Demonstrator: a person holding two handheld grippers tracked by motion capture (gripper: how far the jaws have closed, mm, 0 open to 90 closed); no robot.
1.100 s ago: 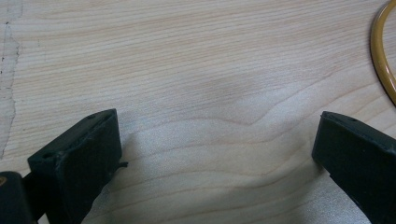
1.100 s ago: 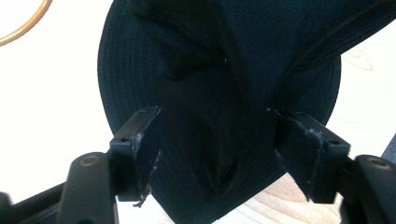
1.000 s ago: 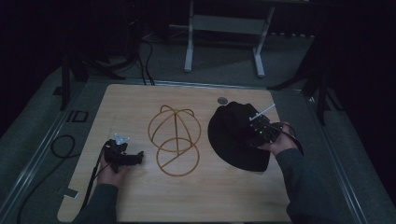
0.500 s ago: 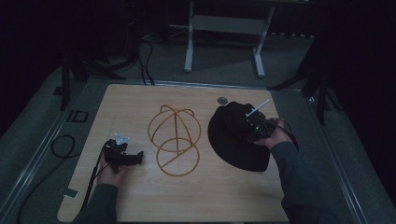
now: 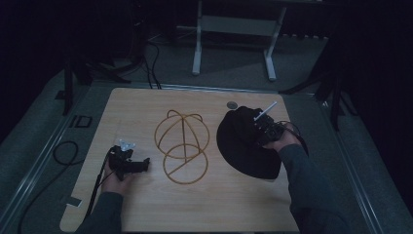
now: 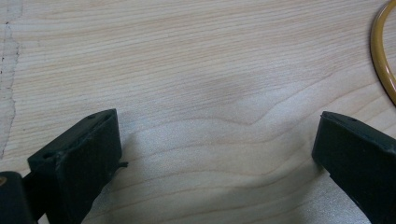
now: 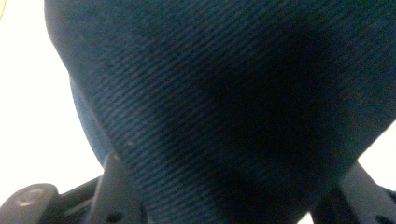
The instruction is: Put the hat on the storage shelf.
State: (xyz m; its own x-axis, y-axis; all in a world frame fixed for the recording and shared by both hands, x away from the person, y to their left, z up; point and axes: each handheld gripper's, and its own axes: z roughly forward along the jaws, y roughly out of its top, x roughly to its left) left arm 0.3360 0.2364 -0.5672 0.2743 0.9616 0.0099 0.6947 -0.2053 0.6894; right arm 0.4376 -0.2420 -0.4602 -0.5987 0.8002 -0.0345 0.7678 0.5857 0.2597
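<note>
The left gripper [image 5: 130, 164] is resting low on the wooden table [image 5: 146, 112], held in the person's left hand [image 5: 116, 179], with its cable [image 5: 97, 187] trailing back toward the near edge. In the left gripper view its two black jaws are standing wide apart with only bare wood grain between them, so it is released and holding nothing. Just beyond its right jaw a curved piece of the golden wire cap frame [image 6: 384, 56] is showing; from above, that frame [image 5: 181, 146] is sitting just to the right of this gripper, a domed cage over a flat ring.

The right gripper [image 5: 260, 129] is lying over a dark cap [image 5: 246, 146], gripped by the person's right hand [image 5: 282, 141], a white stick-like part [image 5: 265, 111] pointing up and away from it. The cap is lying on the table directly under and ahead of this gripper, to the right of the wire frame and apart from it. In the right gripper view dark ribbed fabric [image 7: 224, 102] is spreading between and in front of the two jaws, which are standing well apart at either side of it. Whether they are pressing the cloth I cannot tell.

A small round grommet [image 5: 232, 105] is sitting in the table beyond the cap.
</note>
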